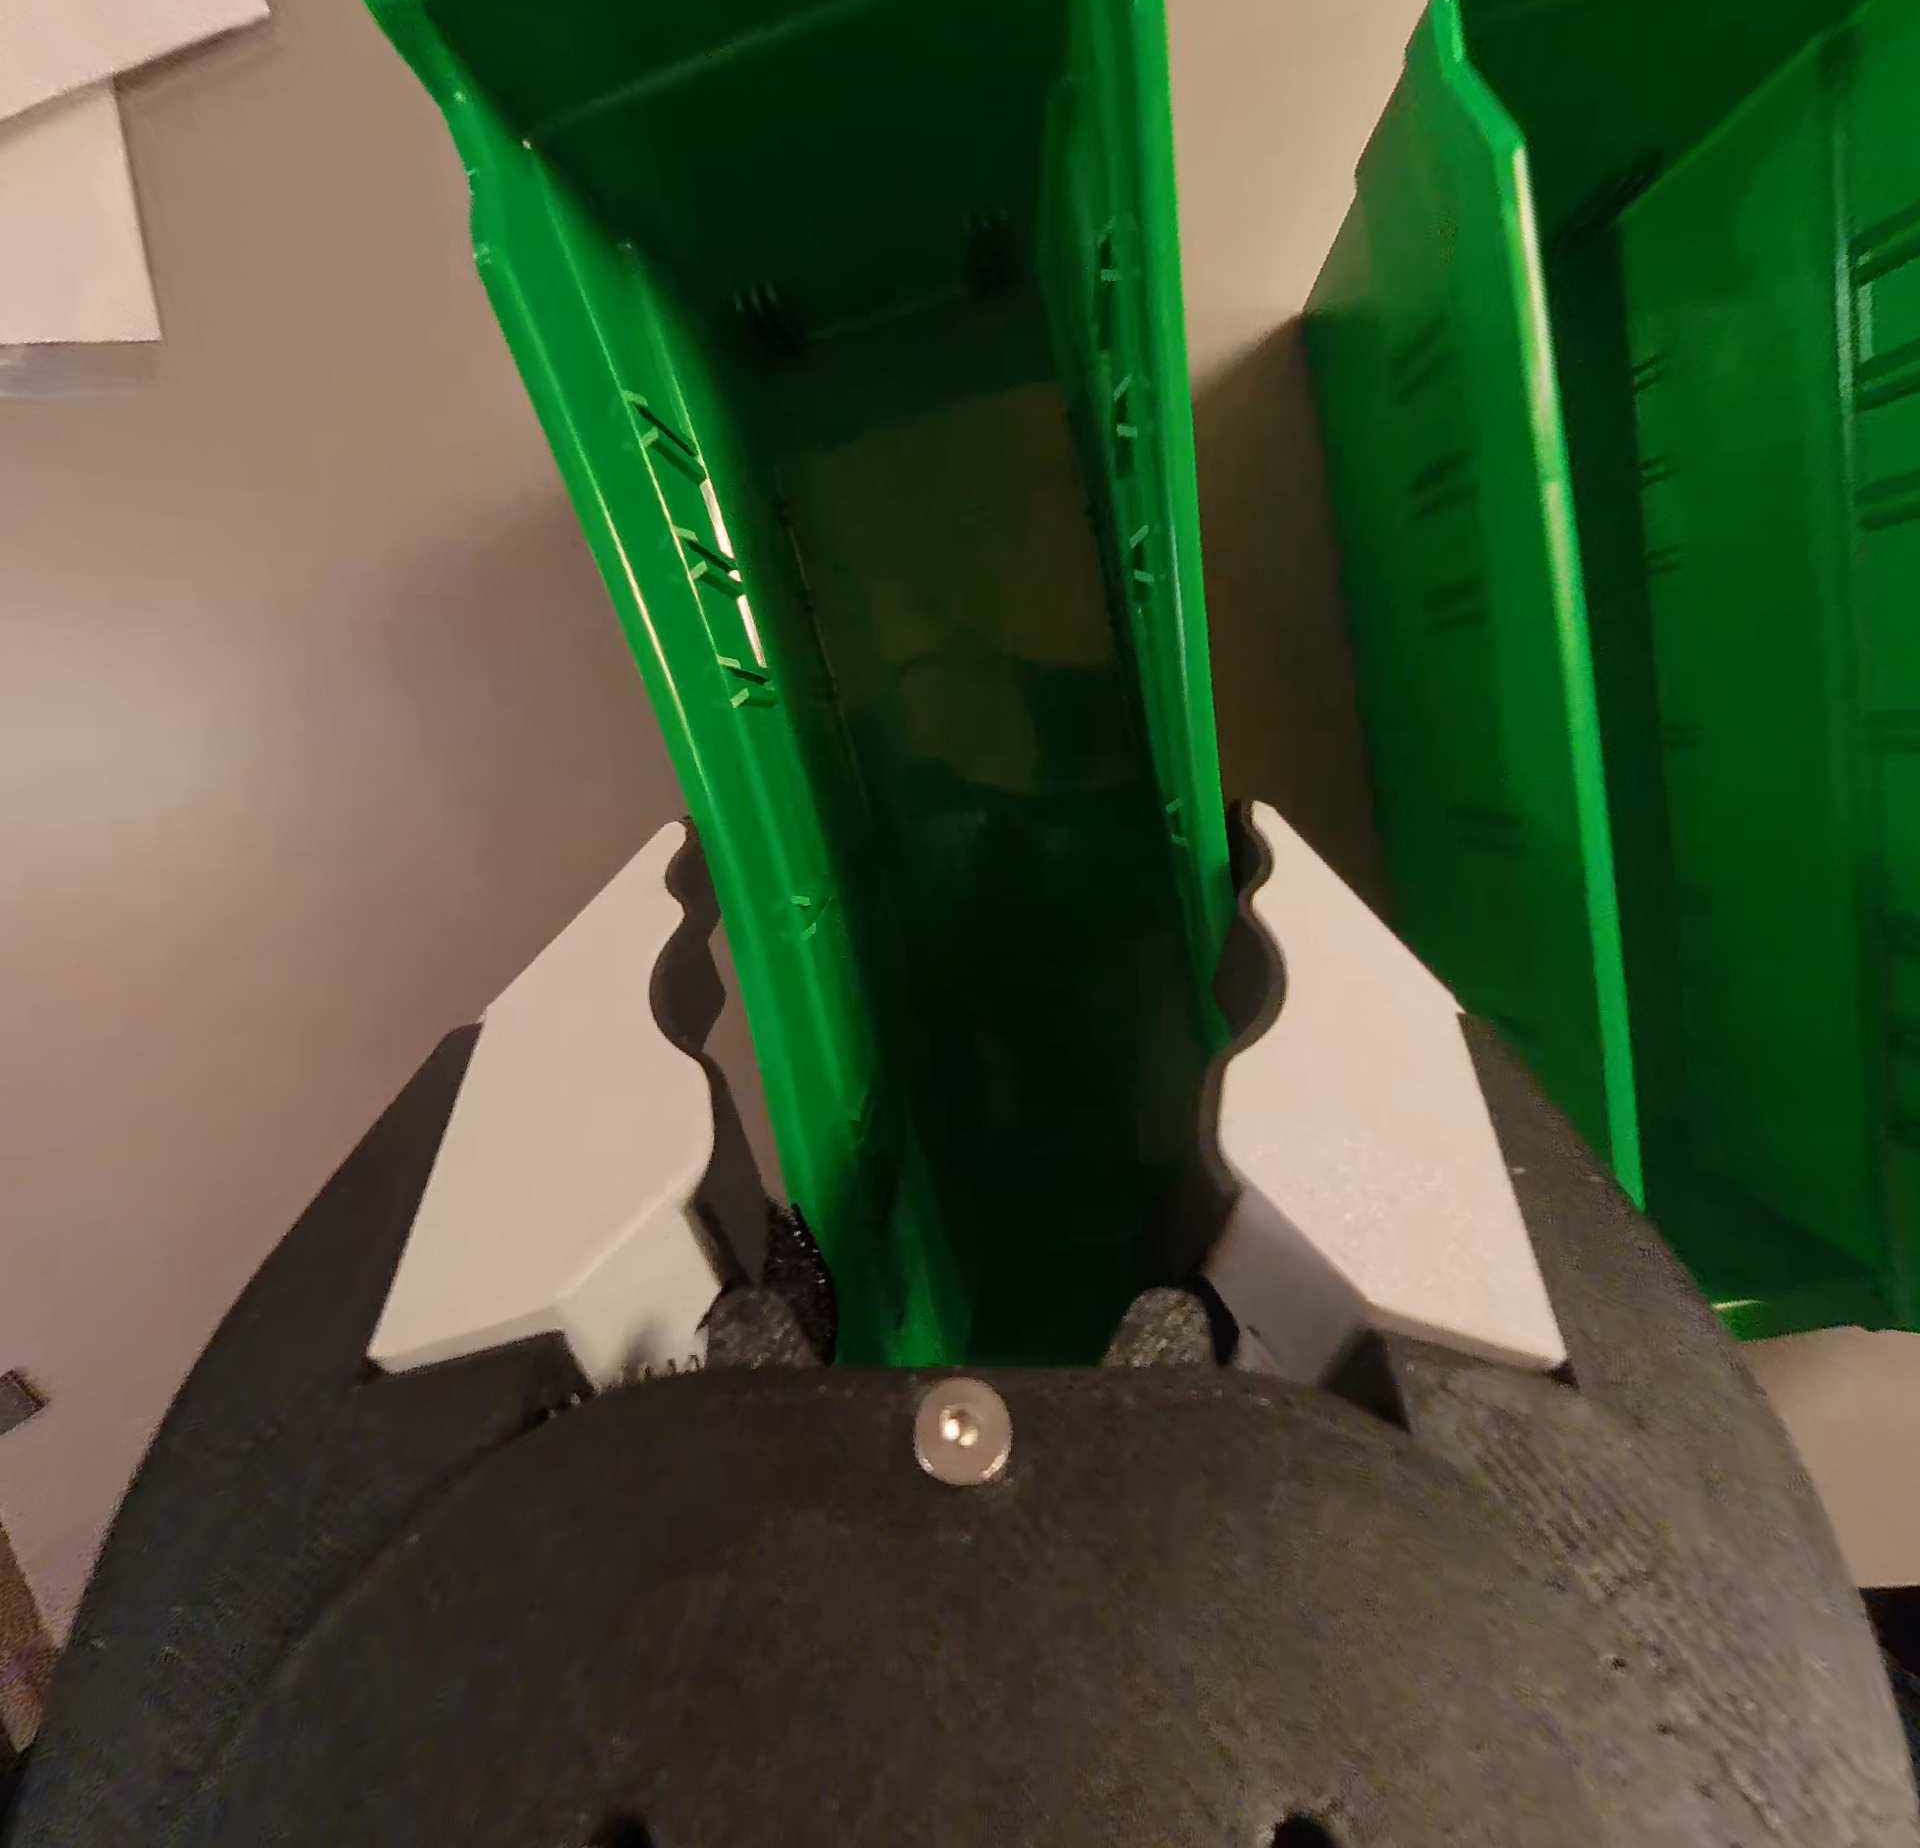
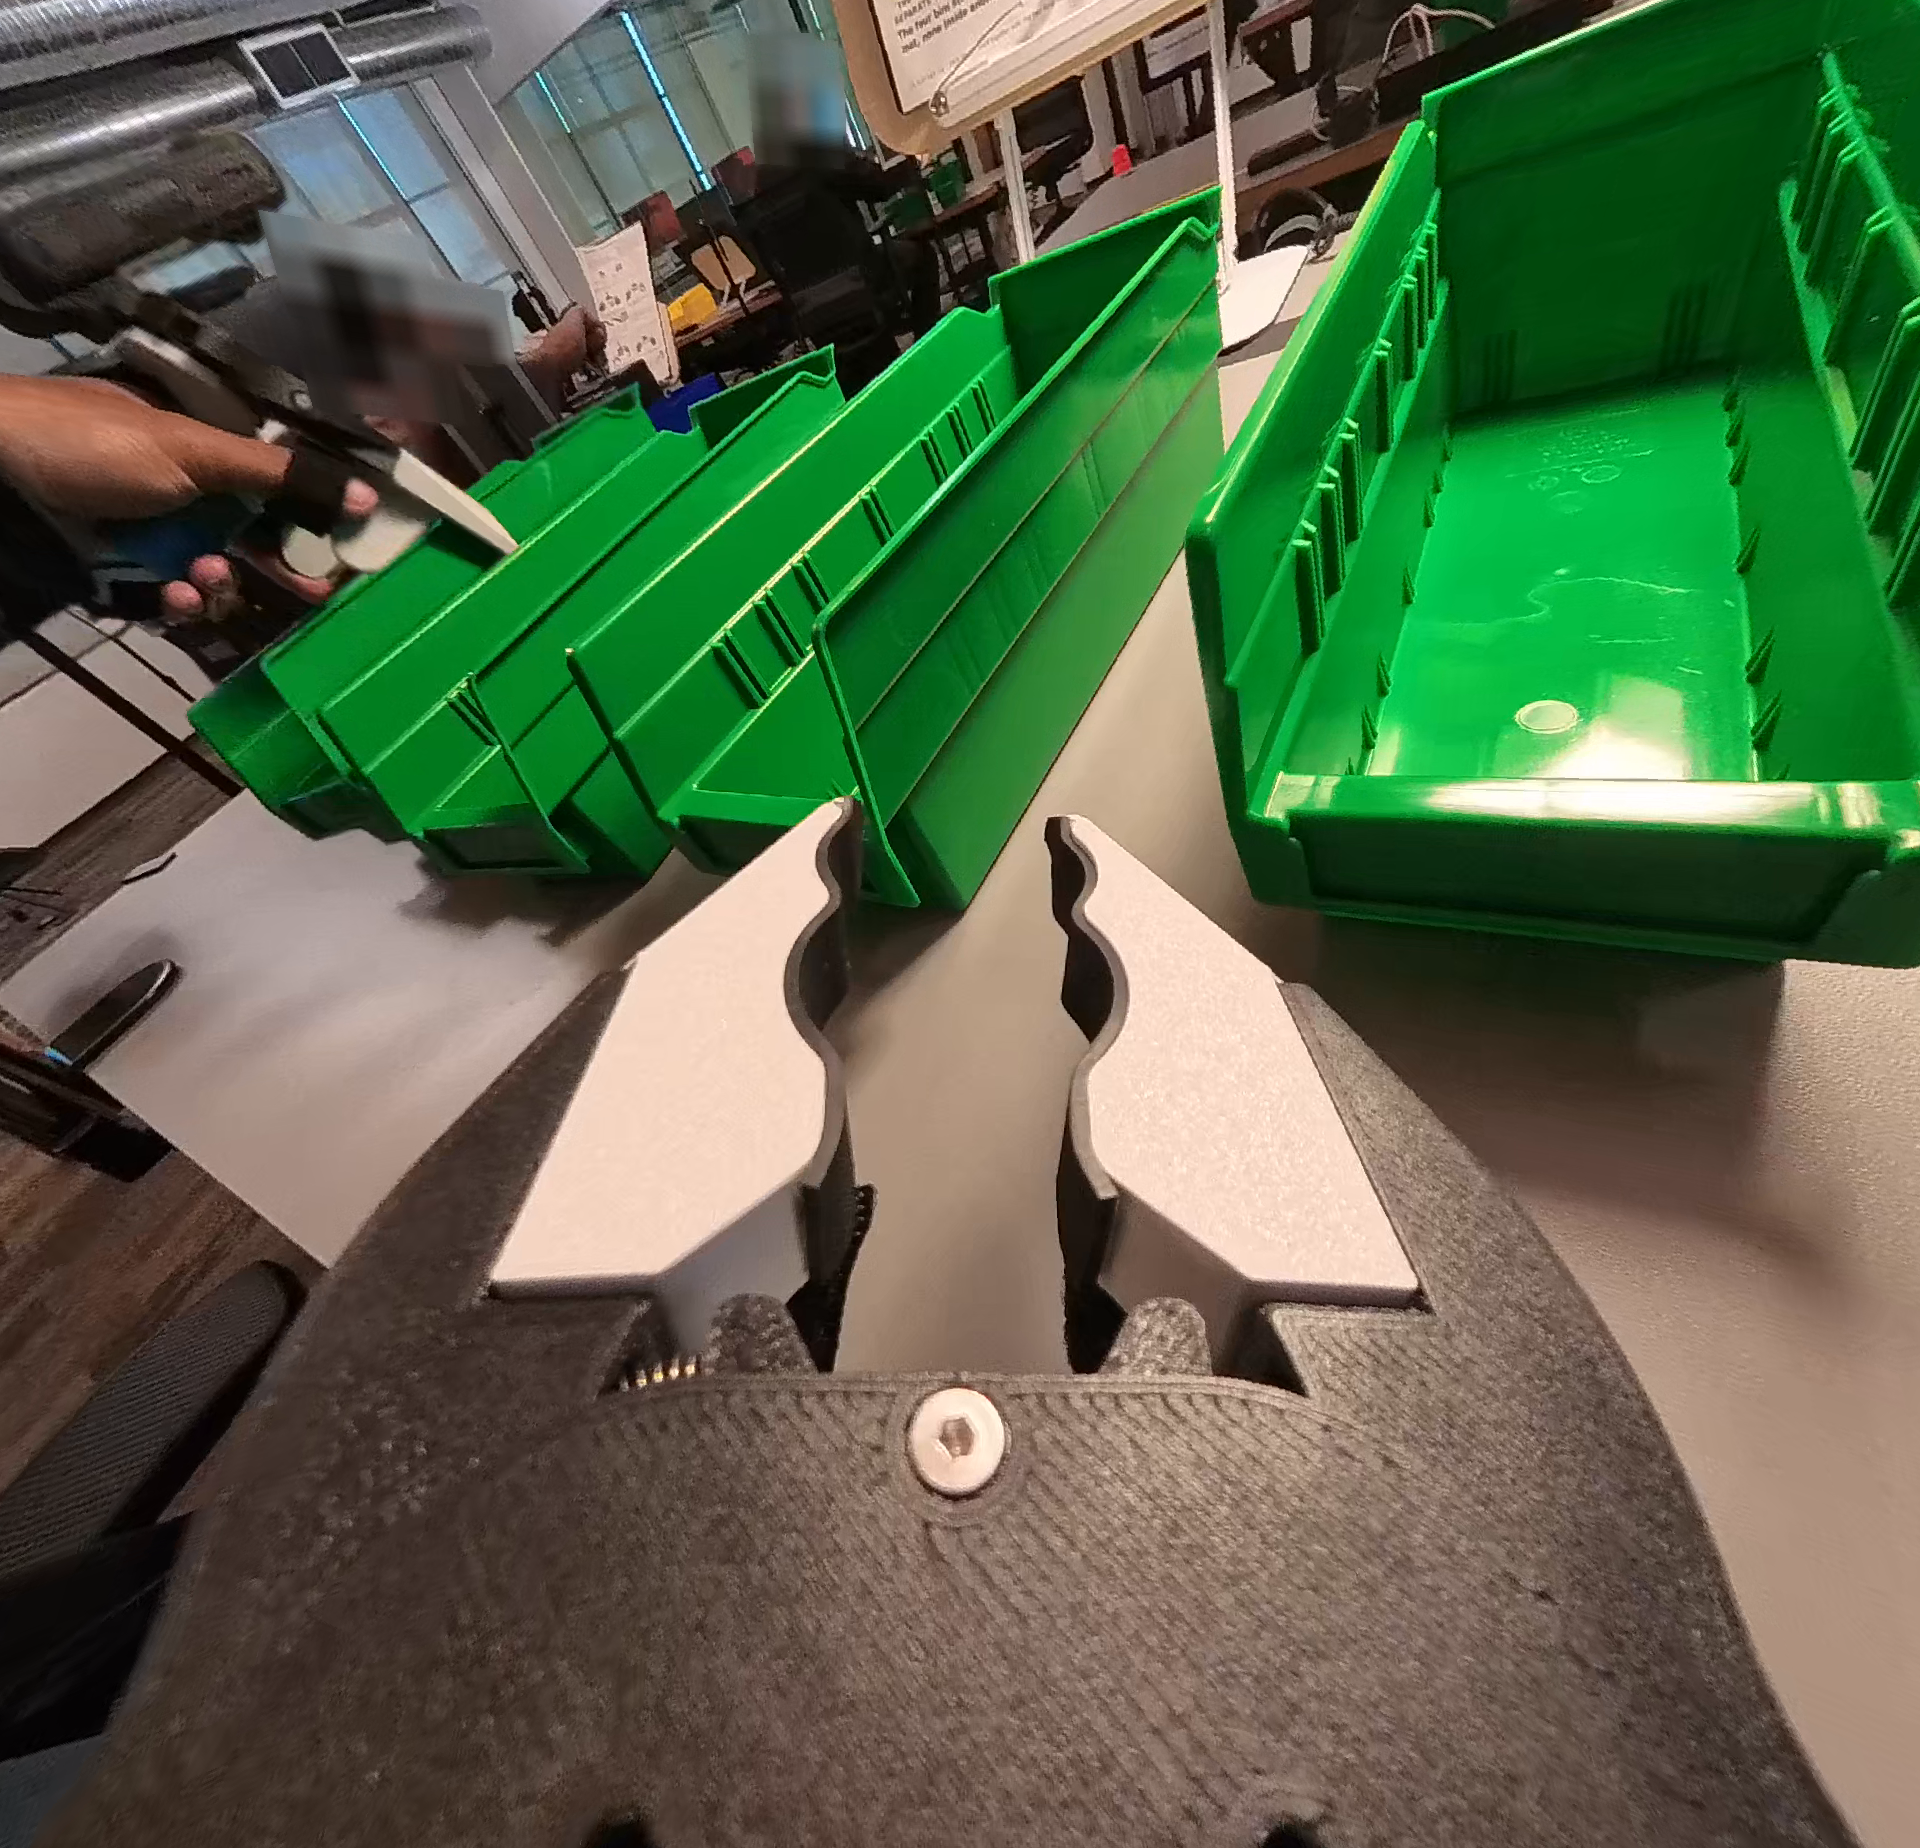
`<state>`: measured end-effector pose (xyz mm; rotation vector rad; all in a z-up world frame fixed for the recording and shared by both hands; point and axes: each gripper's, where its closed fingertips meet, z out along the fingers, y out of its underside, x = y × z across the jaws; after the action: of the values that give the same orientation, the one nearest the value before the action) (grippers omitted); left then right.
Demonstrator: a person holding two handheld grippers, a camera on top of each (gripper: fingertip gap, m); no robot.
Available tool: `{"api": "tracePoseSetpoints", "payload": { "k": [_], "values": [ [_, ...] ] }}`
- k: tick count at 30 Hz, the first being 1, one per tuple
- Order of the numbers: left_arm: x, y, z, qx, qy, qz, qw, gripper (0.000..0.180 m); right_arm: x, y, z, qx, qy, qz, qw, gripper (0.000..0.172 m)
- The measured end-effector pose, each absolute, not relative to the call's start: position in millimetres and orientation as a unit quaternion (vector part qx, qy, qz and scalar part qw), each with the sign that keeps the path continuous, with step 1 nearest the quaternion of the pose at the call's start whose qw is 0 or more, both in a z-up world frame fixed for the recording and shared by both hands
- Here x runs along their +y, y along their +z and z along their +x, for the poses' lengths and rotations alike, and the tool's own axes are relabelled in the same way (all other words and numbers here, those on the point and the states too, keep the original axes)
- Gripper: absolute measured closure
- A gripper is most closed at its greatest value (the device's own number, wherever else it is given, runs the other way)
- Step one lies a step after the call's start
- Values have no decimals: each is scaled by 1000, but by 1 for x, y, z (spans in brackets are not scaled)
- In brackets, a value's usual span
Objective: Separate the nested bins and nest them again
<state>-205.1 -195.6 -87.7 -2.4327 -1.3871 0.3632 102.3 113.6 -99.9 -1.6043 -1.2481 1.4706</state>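
Left gripper (image 1: pixel 961 925) clamped across narrow green bin (image 1: pixel 831 344), both walls pinched. Right gripper (image 2: pixel 951 863) open, empty, over table (image 2: pixel 1039 1071). Three narrow bins stand in row; wide bin (image 2: pixel 1558 603) apart at right. Risk: thin walls flex, bin slips or tilts, jams on nesting.

Three narrow bins (image 2: pixel 727 593) leaned side by side across the frame's left-centre on the table (image 2: pixel 1039 1019); a wide bin (image 2: pixel 1579 593) sat apart, upper right.
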Motion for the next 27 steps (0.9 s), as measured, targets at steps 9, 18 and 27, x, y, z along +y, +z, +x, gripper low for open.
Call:
{"api": "tracePoseSetpoints", "payload": {
  "k": [9,18,27],
  "values": [
    [-160,23,-185,-474,133,-838,236,83,115,-99,103,-465,571,-609,295,134],
    [-78,48,-136,-453,70,-844,276,83,113,-97,105,-462,585,-601,287,135],
    [-58,1,-124,-467,66,-848,242,81,113,-96,107,-458,599,-598,272,134]
  ]
}}
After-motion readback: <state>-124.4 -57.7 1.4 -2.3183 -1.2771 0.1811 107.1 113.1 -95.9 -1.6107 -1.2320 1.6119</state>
